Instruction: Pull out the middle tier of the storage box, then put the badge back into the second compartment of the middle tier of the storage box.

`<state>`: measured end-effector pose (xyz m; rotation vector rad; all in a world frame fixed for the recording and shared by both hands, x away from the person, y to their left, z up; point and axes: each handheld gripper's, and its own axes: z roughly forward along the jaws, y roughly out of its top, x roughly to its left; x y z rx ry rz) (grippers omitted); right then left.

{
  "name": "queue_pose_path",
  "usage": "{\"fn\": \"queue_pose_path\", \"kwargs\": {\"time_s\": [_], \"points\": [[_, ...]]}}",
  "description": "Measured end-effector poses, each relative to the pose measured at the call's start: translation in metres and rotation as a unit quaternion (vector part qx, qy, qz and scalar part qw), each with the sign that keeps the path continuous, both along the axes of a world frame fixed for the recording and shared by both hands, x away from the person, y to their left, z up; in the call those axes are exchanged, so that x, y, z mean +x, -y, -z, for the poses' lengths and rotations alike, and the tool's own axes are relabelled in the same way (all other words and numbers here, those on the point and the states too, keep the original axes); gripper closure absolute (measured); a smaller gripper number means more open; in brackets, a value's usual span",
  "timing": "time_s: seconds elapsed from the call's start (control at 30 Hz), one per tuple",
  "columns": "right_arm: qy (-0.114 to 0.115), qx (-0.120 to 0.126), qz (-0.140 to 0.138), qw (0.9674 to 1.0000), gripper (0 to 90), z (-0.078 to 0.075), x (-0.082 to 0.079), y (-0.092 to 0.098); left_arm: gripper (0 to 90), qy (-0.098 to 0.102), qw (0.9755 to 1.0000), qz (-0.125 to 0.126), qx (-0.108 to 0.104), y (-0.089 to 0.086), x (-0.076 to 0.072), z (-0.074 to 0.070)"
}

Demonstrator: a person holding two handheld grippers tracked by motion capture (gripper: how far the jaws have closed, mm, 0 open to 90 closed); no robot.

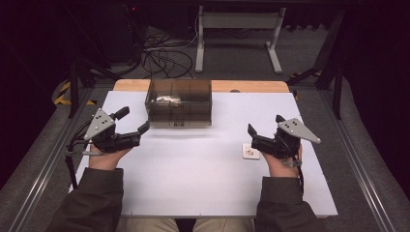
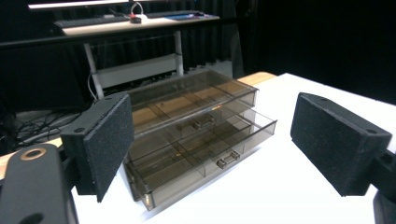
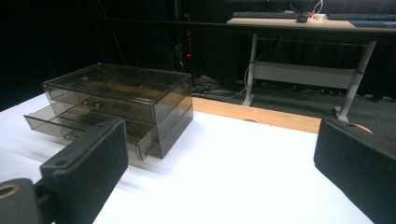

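Left tongs point(image 1: 133, 126) and right tongs point(image 1: 263, 129) spread, empty, above tabletop point(image 1: 203, 174); smoked drawer box point(image 1: 180, 102) between, lower drawer point(image 2: 201, 154) ajar.

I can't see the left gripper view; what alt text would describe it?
A smoky transparent two-drawer organizer sits on a white table, its lower drawer pulled partly open. The left gripper's two black padded fingers frame it, spread wide apart.

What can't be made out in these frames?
- Pale object inside the smoky transparent two-drawer plastic organiser: too small and glary in the high view to identify.
- Small white square item on the white table: partly covered by the right tool.
- Left tool: its pads crop the drawers in the left gripper view.
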<state>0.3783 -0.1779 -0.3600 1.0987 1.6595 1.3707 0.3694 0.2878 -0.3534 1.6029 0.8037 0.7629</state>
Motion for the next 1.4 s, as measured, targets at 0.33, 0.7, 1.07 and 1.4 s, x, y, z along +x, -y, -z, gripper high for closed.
{"fn": "queue_pose_path", "kwargs": {"time_s": [0.33,0.7,1.07,1.4], "points": [[-0.014,-0.005,0.019,0.9997,4.0,0.018,0.000,-0.010,14.7,-0.010,0.9999,-0.002,-0.009,-0.014,-0.005,-0.003],[-0.037,-0.001,0.026,0.9990,5.9,0.036,-0.004,-0.010,13.9,-0.006,1.0000,-0.001,-0.004,-0.018,-0.008,-0.007],[-0.092,-0.015,0.055,0.9942,5.8,0.053,-0.001,-0.020,12.6,-0.011,0.9999,0.008,0.009,-0.021,-0.009,-0.005],[-0.153,-0.042,0.106,0.9816,7.3,0.066,0.012,-0.034,12.0,-0.015,0.9996,0.024,-0.001,-0.022,-0.014,-0.012]]}}
